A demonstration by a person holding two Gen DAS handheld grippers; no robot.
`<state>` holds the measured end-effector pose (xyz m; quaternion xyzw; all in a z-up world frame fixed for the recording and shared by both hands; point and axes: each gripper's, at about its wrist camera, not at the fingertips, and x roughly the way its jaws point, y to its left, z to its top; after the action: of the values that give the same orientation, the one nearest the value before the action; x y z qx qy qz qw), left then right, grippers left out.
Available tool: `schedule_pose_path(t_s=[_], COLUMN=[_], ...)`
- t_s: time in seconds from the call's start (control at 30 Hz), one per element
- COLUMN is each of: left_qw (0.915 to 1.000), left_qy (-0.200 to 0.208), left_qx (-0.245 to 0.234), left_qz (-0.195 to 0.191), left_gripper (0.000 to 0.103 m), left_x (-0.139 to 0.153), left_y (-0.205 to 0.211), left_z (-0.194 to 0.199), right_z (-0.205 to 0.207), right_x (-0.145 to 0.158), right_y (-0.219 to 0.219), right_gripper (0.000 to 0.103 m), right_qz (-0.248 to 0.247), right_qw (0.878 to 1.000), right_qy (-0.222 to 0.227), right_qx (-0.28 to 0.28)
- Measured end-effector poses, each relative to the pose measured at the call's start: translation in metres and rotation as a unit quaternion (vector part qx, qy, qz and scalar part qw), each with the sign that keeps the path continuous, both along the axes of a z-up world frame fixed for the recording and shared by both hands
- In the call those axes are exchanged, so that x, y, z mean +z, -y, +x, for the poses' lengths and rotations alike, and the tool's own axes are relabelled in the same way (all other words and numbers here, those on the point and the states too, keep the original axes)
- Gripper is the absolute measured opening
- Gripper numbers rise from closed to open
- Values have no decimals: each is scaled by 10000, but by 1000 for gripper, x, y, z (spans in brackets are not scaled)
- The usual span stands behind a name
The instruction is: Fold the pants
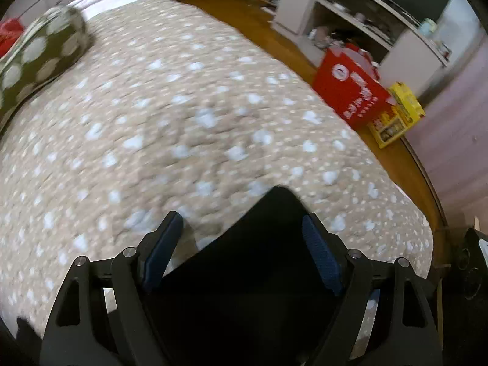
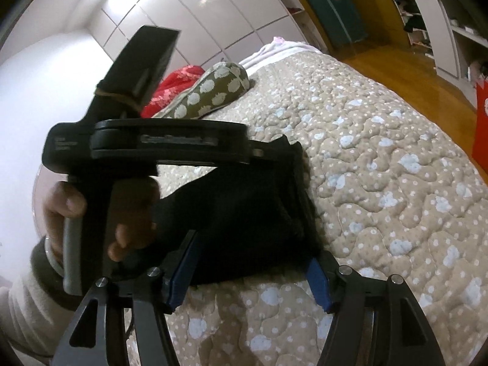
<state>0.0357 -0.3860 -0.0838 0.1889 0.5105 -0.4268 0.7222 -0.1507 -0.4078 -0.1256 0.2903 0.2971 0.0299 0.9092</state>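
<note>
The black pants (image 2: pixel 244 213) lie folded into a compact dark bundle on the beige dotted quilt (image 2: pixel 381 167). My right gripper (image 2: pixel 253 256) stands open at the bundle's near edge, one blue pad on each side, and neither presses the cloth. A hand (image 2: pixel 67 204) holds the left tool's body (image 2: pixel 167 146) over the bundle's far left side. In the left wrist view my left gripper (image 1: pixel 241 228) is open wide, pointing steeply down, with the pants (image 1: pixel 259 268) dark beneath and between its fingers (image 1: pixel 166 241). The view is motion-blurred.
A green pillow with white spots (image 2: pixel 213 94) and a red cloth (image 2: pixel 174 88) lie at the head of the bed. A red box (image 1: pixel 350 91) and yellow boxes (image 1: pixel 402 113) sit on the wooden floor (image 1: pixel 250 18) by white shelves (image 1: pixel 350 9).
</note>
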Motion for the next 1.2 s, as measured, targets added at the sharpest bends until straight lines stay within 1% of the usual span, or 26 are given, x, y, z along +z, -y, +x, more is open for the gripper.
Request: schedule_pose_path(t_s=[0.03,0.07,0.1,0.13,0.17,0.2,0.23,0.27,0.3,0.33,0.4,0.5,0.57,0.6,0.67,0.7,0.77,0.83,0.93,0.97,1.0,1.03,1.07,1.1,1.13,1.2], left_qw=[9999,9998,9998,9997,9995,9994,9993,9989,9986,9983,9979,9956,9933,9920,9868,9838,9781,9712,9627,9601,9573,9536,9514,9486,9453,9429], left_qy=[-69,-100,-51,25,39,14,-101,-241,-313,-355,-283,-245,-153,-52,221,333,449,425,504,535,531,427,319,203,92,9], left_qx=[-97,-149,-182,-260,-308,-324,-329,-333,-305,-260,-188,70,323,492,934,1156,1510,1873,2342,2473,2611,2775,2866,2968,3092,3180], left_qz=[-46,-29,3,-26,-60,-83,-137,-218,-281,-374,-551,-900,-1097,-1160,-1302,-1330,-1363,-1410,-1261,-1193,-1125,-1085,-1085,-1078,-1039,-993], left_gripper=[81,81,81,76,72,65,53,49,47,47,47,47,47,47,47,47,48,53,53,53,53,53,53,53,53,53], left_x=[-3,-6,-8,-9,-8,-6,-3,2,7,14,31,63,84,95,114,122,127,123,109,105,99,91,86,79,69,59], left_y=[4,7,9,10,11,11,10,9,6,2,-12,-46,-77,-95,-140,-165,-206,-248,-298,-311,-323,-336,-344,-351,-360,-364], left_z=[-1,-1,-1,-3,-3,-3,-3,-1,0,1,2,6,12,16,22,25,28,29,25,24,23,23,23,22,20,16], right_z=[-1,-2,-2,0,2,3,5,6,6,5,4,4,8,10,18,24,33,45,69,79,88,98,107,111,108,95], right_x=[0,-2,-4,-7,-8,-8,-5,-1,4,12,28,55,74,82,97,105,110,108,89,79,69,56,43,36,38,51], right_y=[2,5,8,12,15,16,14,12,10,7,2,-14,-31,-40,-61,-77,-100,-128,-169,-183,-197,-212,-225,-236,-236,-225], right_gripper=[56,36,24,22,16,13,12,11,10,10,10,10,10,10,10,10,10,10,10,13,18,26,39,39,39,39], right_qz=[79,163,242,404,510,567,549,470,402,374,301,77,-92,-146,-279,-371,-473,-496,-374,-319,-289,-326,-375,-424,-433,-343], right_qw=[9999,9995,9991,9985,9980,9978,9979,9984,9987,9988,9988,9989,9978,9970,9945,9922,9888,9848,9785,9760,9734,9701,9643,9564,9535,9535], right_qy=[25,3,-37,-16,7,10,17,32,60,142,299,472,602,659,767,822,842,772,572,450,306,61,-257,-599,-631,-342], right_qx=[-79,-262,-353,-372,-363,-352,-342,-328,-317,-292,-227,7,257,388,653,858,1137,1474,1948,2109,2253,2405,2607,2826,2914,2974])
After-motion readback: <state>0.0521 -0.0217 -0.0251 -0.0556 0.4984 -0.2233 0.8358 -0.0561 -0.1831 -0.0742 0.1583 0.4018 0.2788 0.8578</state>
